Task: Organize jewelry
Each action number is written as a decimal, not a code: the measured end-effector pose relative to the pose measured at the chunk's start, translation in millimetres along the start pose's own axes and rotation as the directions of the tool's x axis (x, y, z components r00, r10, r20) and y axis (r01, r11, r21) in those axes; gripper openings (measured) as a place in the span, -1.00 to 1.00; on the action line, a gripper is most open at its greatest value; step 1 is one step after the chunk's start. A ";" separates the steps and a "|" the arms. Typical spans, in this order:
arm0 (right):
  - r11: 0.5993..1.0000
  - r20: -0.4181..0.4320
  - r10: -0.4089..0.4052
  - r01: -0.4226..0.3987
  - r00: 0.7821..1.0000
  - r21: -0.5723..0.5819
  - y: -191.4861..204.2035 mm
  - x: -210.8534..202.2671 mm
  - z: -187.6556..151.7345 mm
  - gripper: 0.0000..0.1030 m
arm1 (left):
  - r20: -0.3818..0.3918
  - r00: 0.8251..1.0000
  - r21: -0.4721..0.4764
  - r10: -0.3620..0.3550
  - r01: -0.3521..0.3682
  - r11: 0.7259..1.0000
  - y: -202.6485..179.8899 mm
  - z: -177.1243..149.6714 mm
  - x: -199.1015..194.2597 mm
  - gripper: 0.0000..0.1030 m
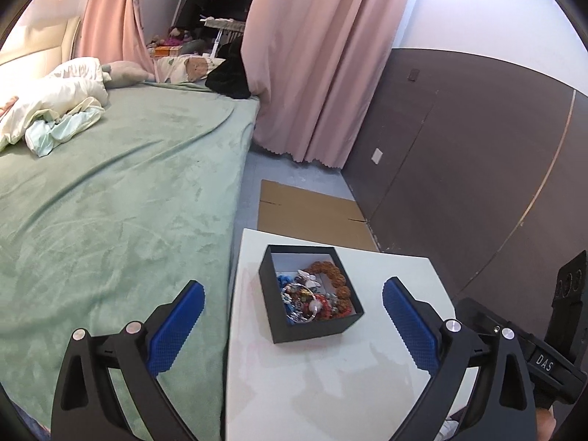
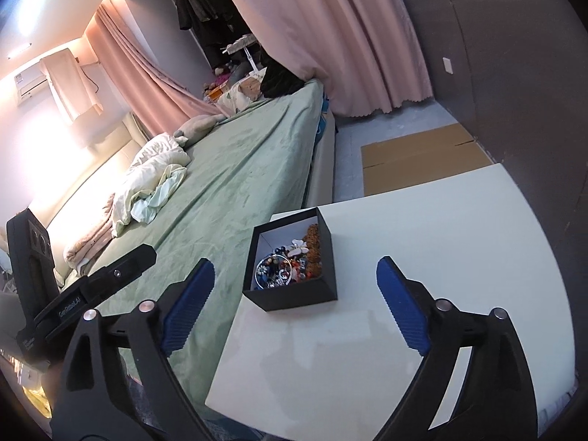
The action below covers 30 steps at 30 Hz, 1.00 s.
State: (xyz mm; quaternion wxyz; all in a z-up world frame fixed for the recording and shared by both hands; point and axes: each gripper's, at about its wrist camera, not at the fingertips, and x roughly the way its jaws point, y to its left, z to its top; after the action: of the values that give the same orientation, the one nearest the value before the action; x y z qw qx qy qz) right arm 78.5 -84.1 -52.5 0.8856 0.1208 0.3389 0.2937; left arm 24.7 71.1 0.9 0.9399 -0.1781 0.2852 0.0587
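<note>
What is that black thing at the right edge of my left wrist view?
Observer: The right gripper. Its own camera shows its jaws wide open with nothing between them.
Operator: Is it touching the box?
Observer: No. From that camera the box sits ahead of the fingertips, clear of both.
Operator: Anything on the wall above the bed?
Observer: Yes, an air conditioner with a pale cloth hanging over one end.
</note>
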 end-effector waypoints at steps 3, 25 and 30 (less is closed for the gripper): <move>1.000 0.003 -0.003 0.003 1.000 -0.010 -1.1 -7.6 -3.6 0.85 | 0.013 1.000 0.036 0.000 -0.001 0.999 -9.3 -5.2 -7.0 0.83; 0.997 -0.028 -0.016 0.014 0.999 -0.074 -18.3 -49.2 -14.7 0.90 | -0.003 0.999 0.227 -0.039 0.038 0.973 -53.6 -30.9 -28.3 0.83; 0.997 -0.028 -0.015 0.013 0.999 -0.075 -20.5 -51.4 -16.0 0.90 | -0.005 0.999 0.230 -0.032 0.033 0.973 -53.7 -31.4 -27.9 0.83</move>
State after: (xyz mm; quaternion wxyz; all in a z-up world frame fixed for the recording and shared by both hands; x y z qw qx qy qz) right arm 46.0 -131.1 -45.6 0.8866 0.0812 0.3412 0.3016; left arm -3.2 9.3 8.3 0.9549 -0.0725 0.2878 0.0097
